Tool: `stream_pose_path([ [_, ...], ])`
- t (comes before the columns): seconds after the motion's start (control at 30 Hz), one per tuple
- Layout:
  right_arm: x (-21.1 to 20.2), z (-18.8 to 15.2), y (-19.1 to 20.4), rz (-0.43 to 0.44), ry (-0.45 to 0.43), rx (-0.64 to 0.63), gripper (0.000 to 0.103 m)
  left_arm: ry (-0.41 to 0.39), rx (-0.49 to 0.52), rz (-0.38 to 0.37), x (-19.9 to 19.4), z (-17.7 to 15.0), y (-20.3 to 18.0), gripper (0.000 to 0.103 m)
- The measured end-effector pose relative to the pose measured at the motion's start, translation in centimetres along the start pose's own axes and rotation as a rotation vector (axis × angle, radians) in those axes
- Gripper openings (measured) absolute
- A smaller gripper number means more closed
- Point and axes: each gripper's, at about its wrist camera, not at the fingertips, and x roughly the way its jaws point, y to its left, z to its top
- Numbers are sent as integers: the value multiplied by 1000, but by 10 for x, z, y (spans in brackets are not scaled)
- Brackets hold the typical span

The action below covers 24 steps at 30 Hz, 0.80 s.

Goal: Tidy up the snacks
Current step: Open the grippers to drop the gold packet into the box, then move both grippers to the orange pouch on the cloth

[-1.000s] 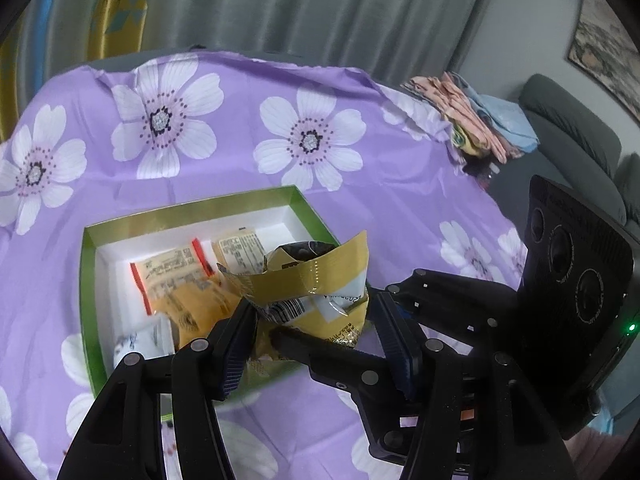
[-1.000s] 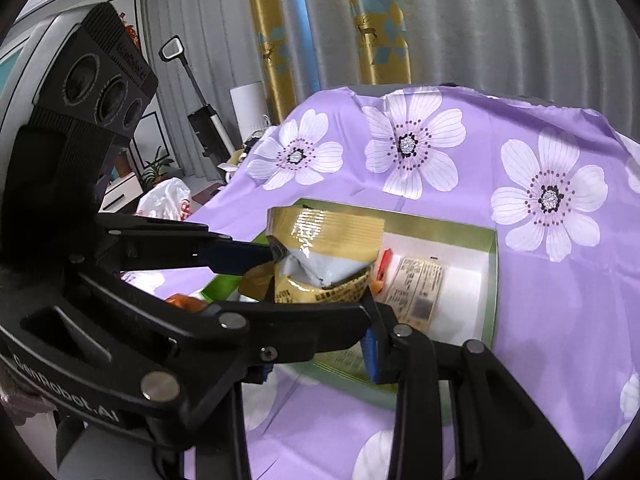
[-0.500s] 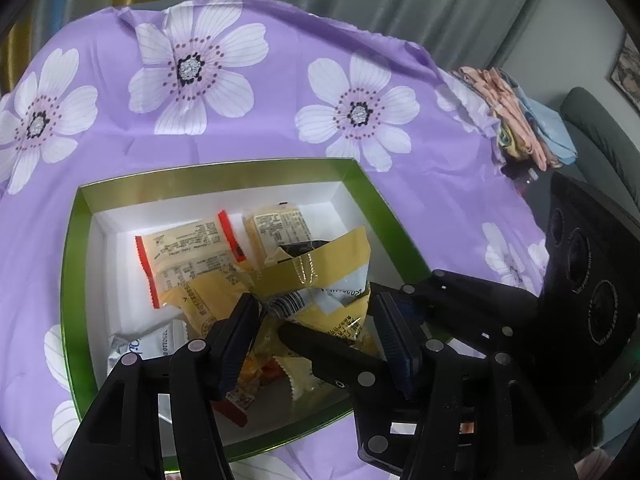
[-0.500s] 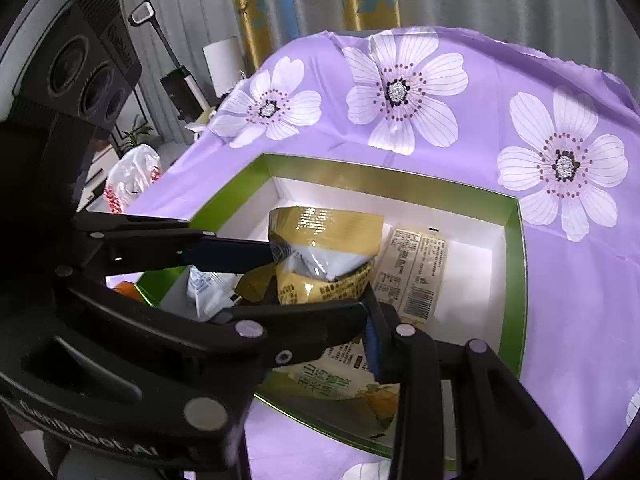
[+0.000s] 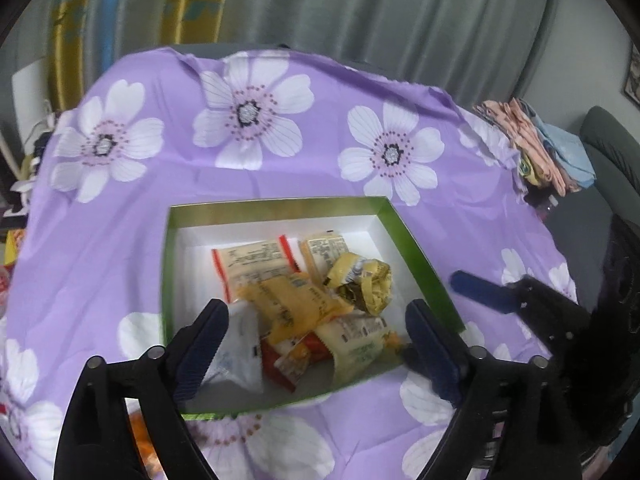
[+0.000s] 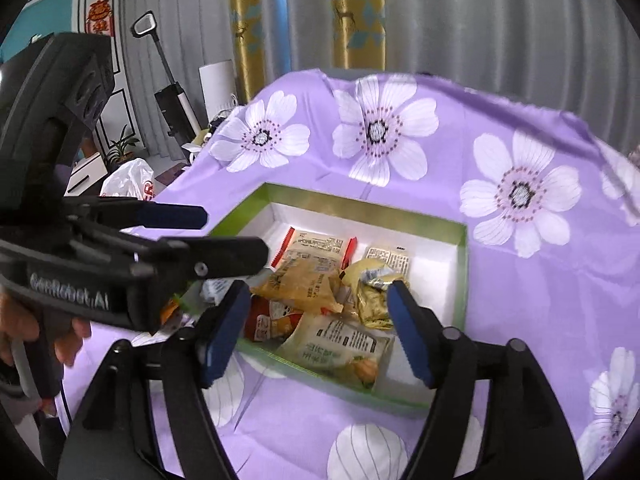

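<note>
Snacks sit piled in a shallow rectangular box [image 5: 416, 256] with green glossy walls and a white floor, resting on a purple tablecloth [image 5: 200, 184] printed with big white flowers. Cloth looks thin and slightly wrinkled.

Left gripper [image 5: 316, 344]: dark blue ribbed pads spread wide, nothing between them, over the near edge of the box. Right gripper [image 6: 316, 332]: also spread wide and empty, over the near part of the box.

Crumpled gold foil packet [image 5: 362, 282] lies loose at the right side of the pile, scrunched into a ball, shiny and creased. Behind it a flat cream wrapper with red ends [image 5: 254, 262], and a smaller cream packet [image 5: 326, 246] just to its right. Matte yellow-orange pouch [image 5: 292, 300] across the middle. White soft pouch [image 5: 240, 352] at near left, partly behind the left pad. Red packet [image 5: 284, 360] and a pale green-printed pouch [image 5: 360, 344] at the near edge.

Left view only: folded pink and blue fabrics [image 5: 536, 148] at far right, grey sofa [image 5: 612, 148], grey curtain, and the right gripper's blue fingertip off to the right of the box.

Right view only: upright vacuum [image 6: 170, 92], white plastic bag [image 6: 128, 182], a potted plant [image 6: 120, 146], gold patterned curtain [image 6: 360, 16], the left gripper's body at left with the hand [image 6: 60, 332] on its handle.
</note>
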Motion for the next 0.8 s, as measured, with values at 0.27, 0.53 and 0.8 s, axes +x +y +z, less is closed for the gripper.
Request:
stream_pose_path([
  [0.27, -40, 2, 21, -3, -41, -13, 84, -41, -39, 2, -51, -23, 7, 96],
  [0.53, -63, -7, 42, 55, -38, -7, 93, -48, -85, 50, -93, -59, 29, 99],
  [0.8, -54, -37, 55, 92, 51, 6, 93, -55, -253, 127, -122, -101, 88, 99],
])
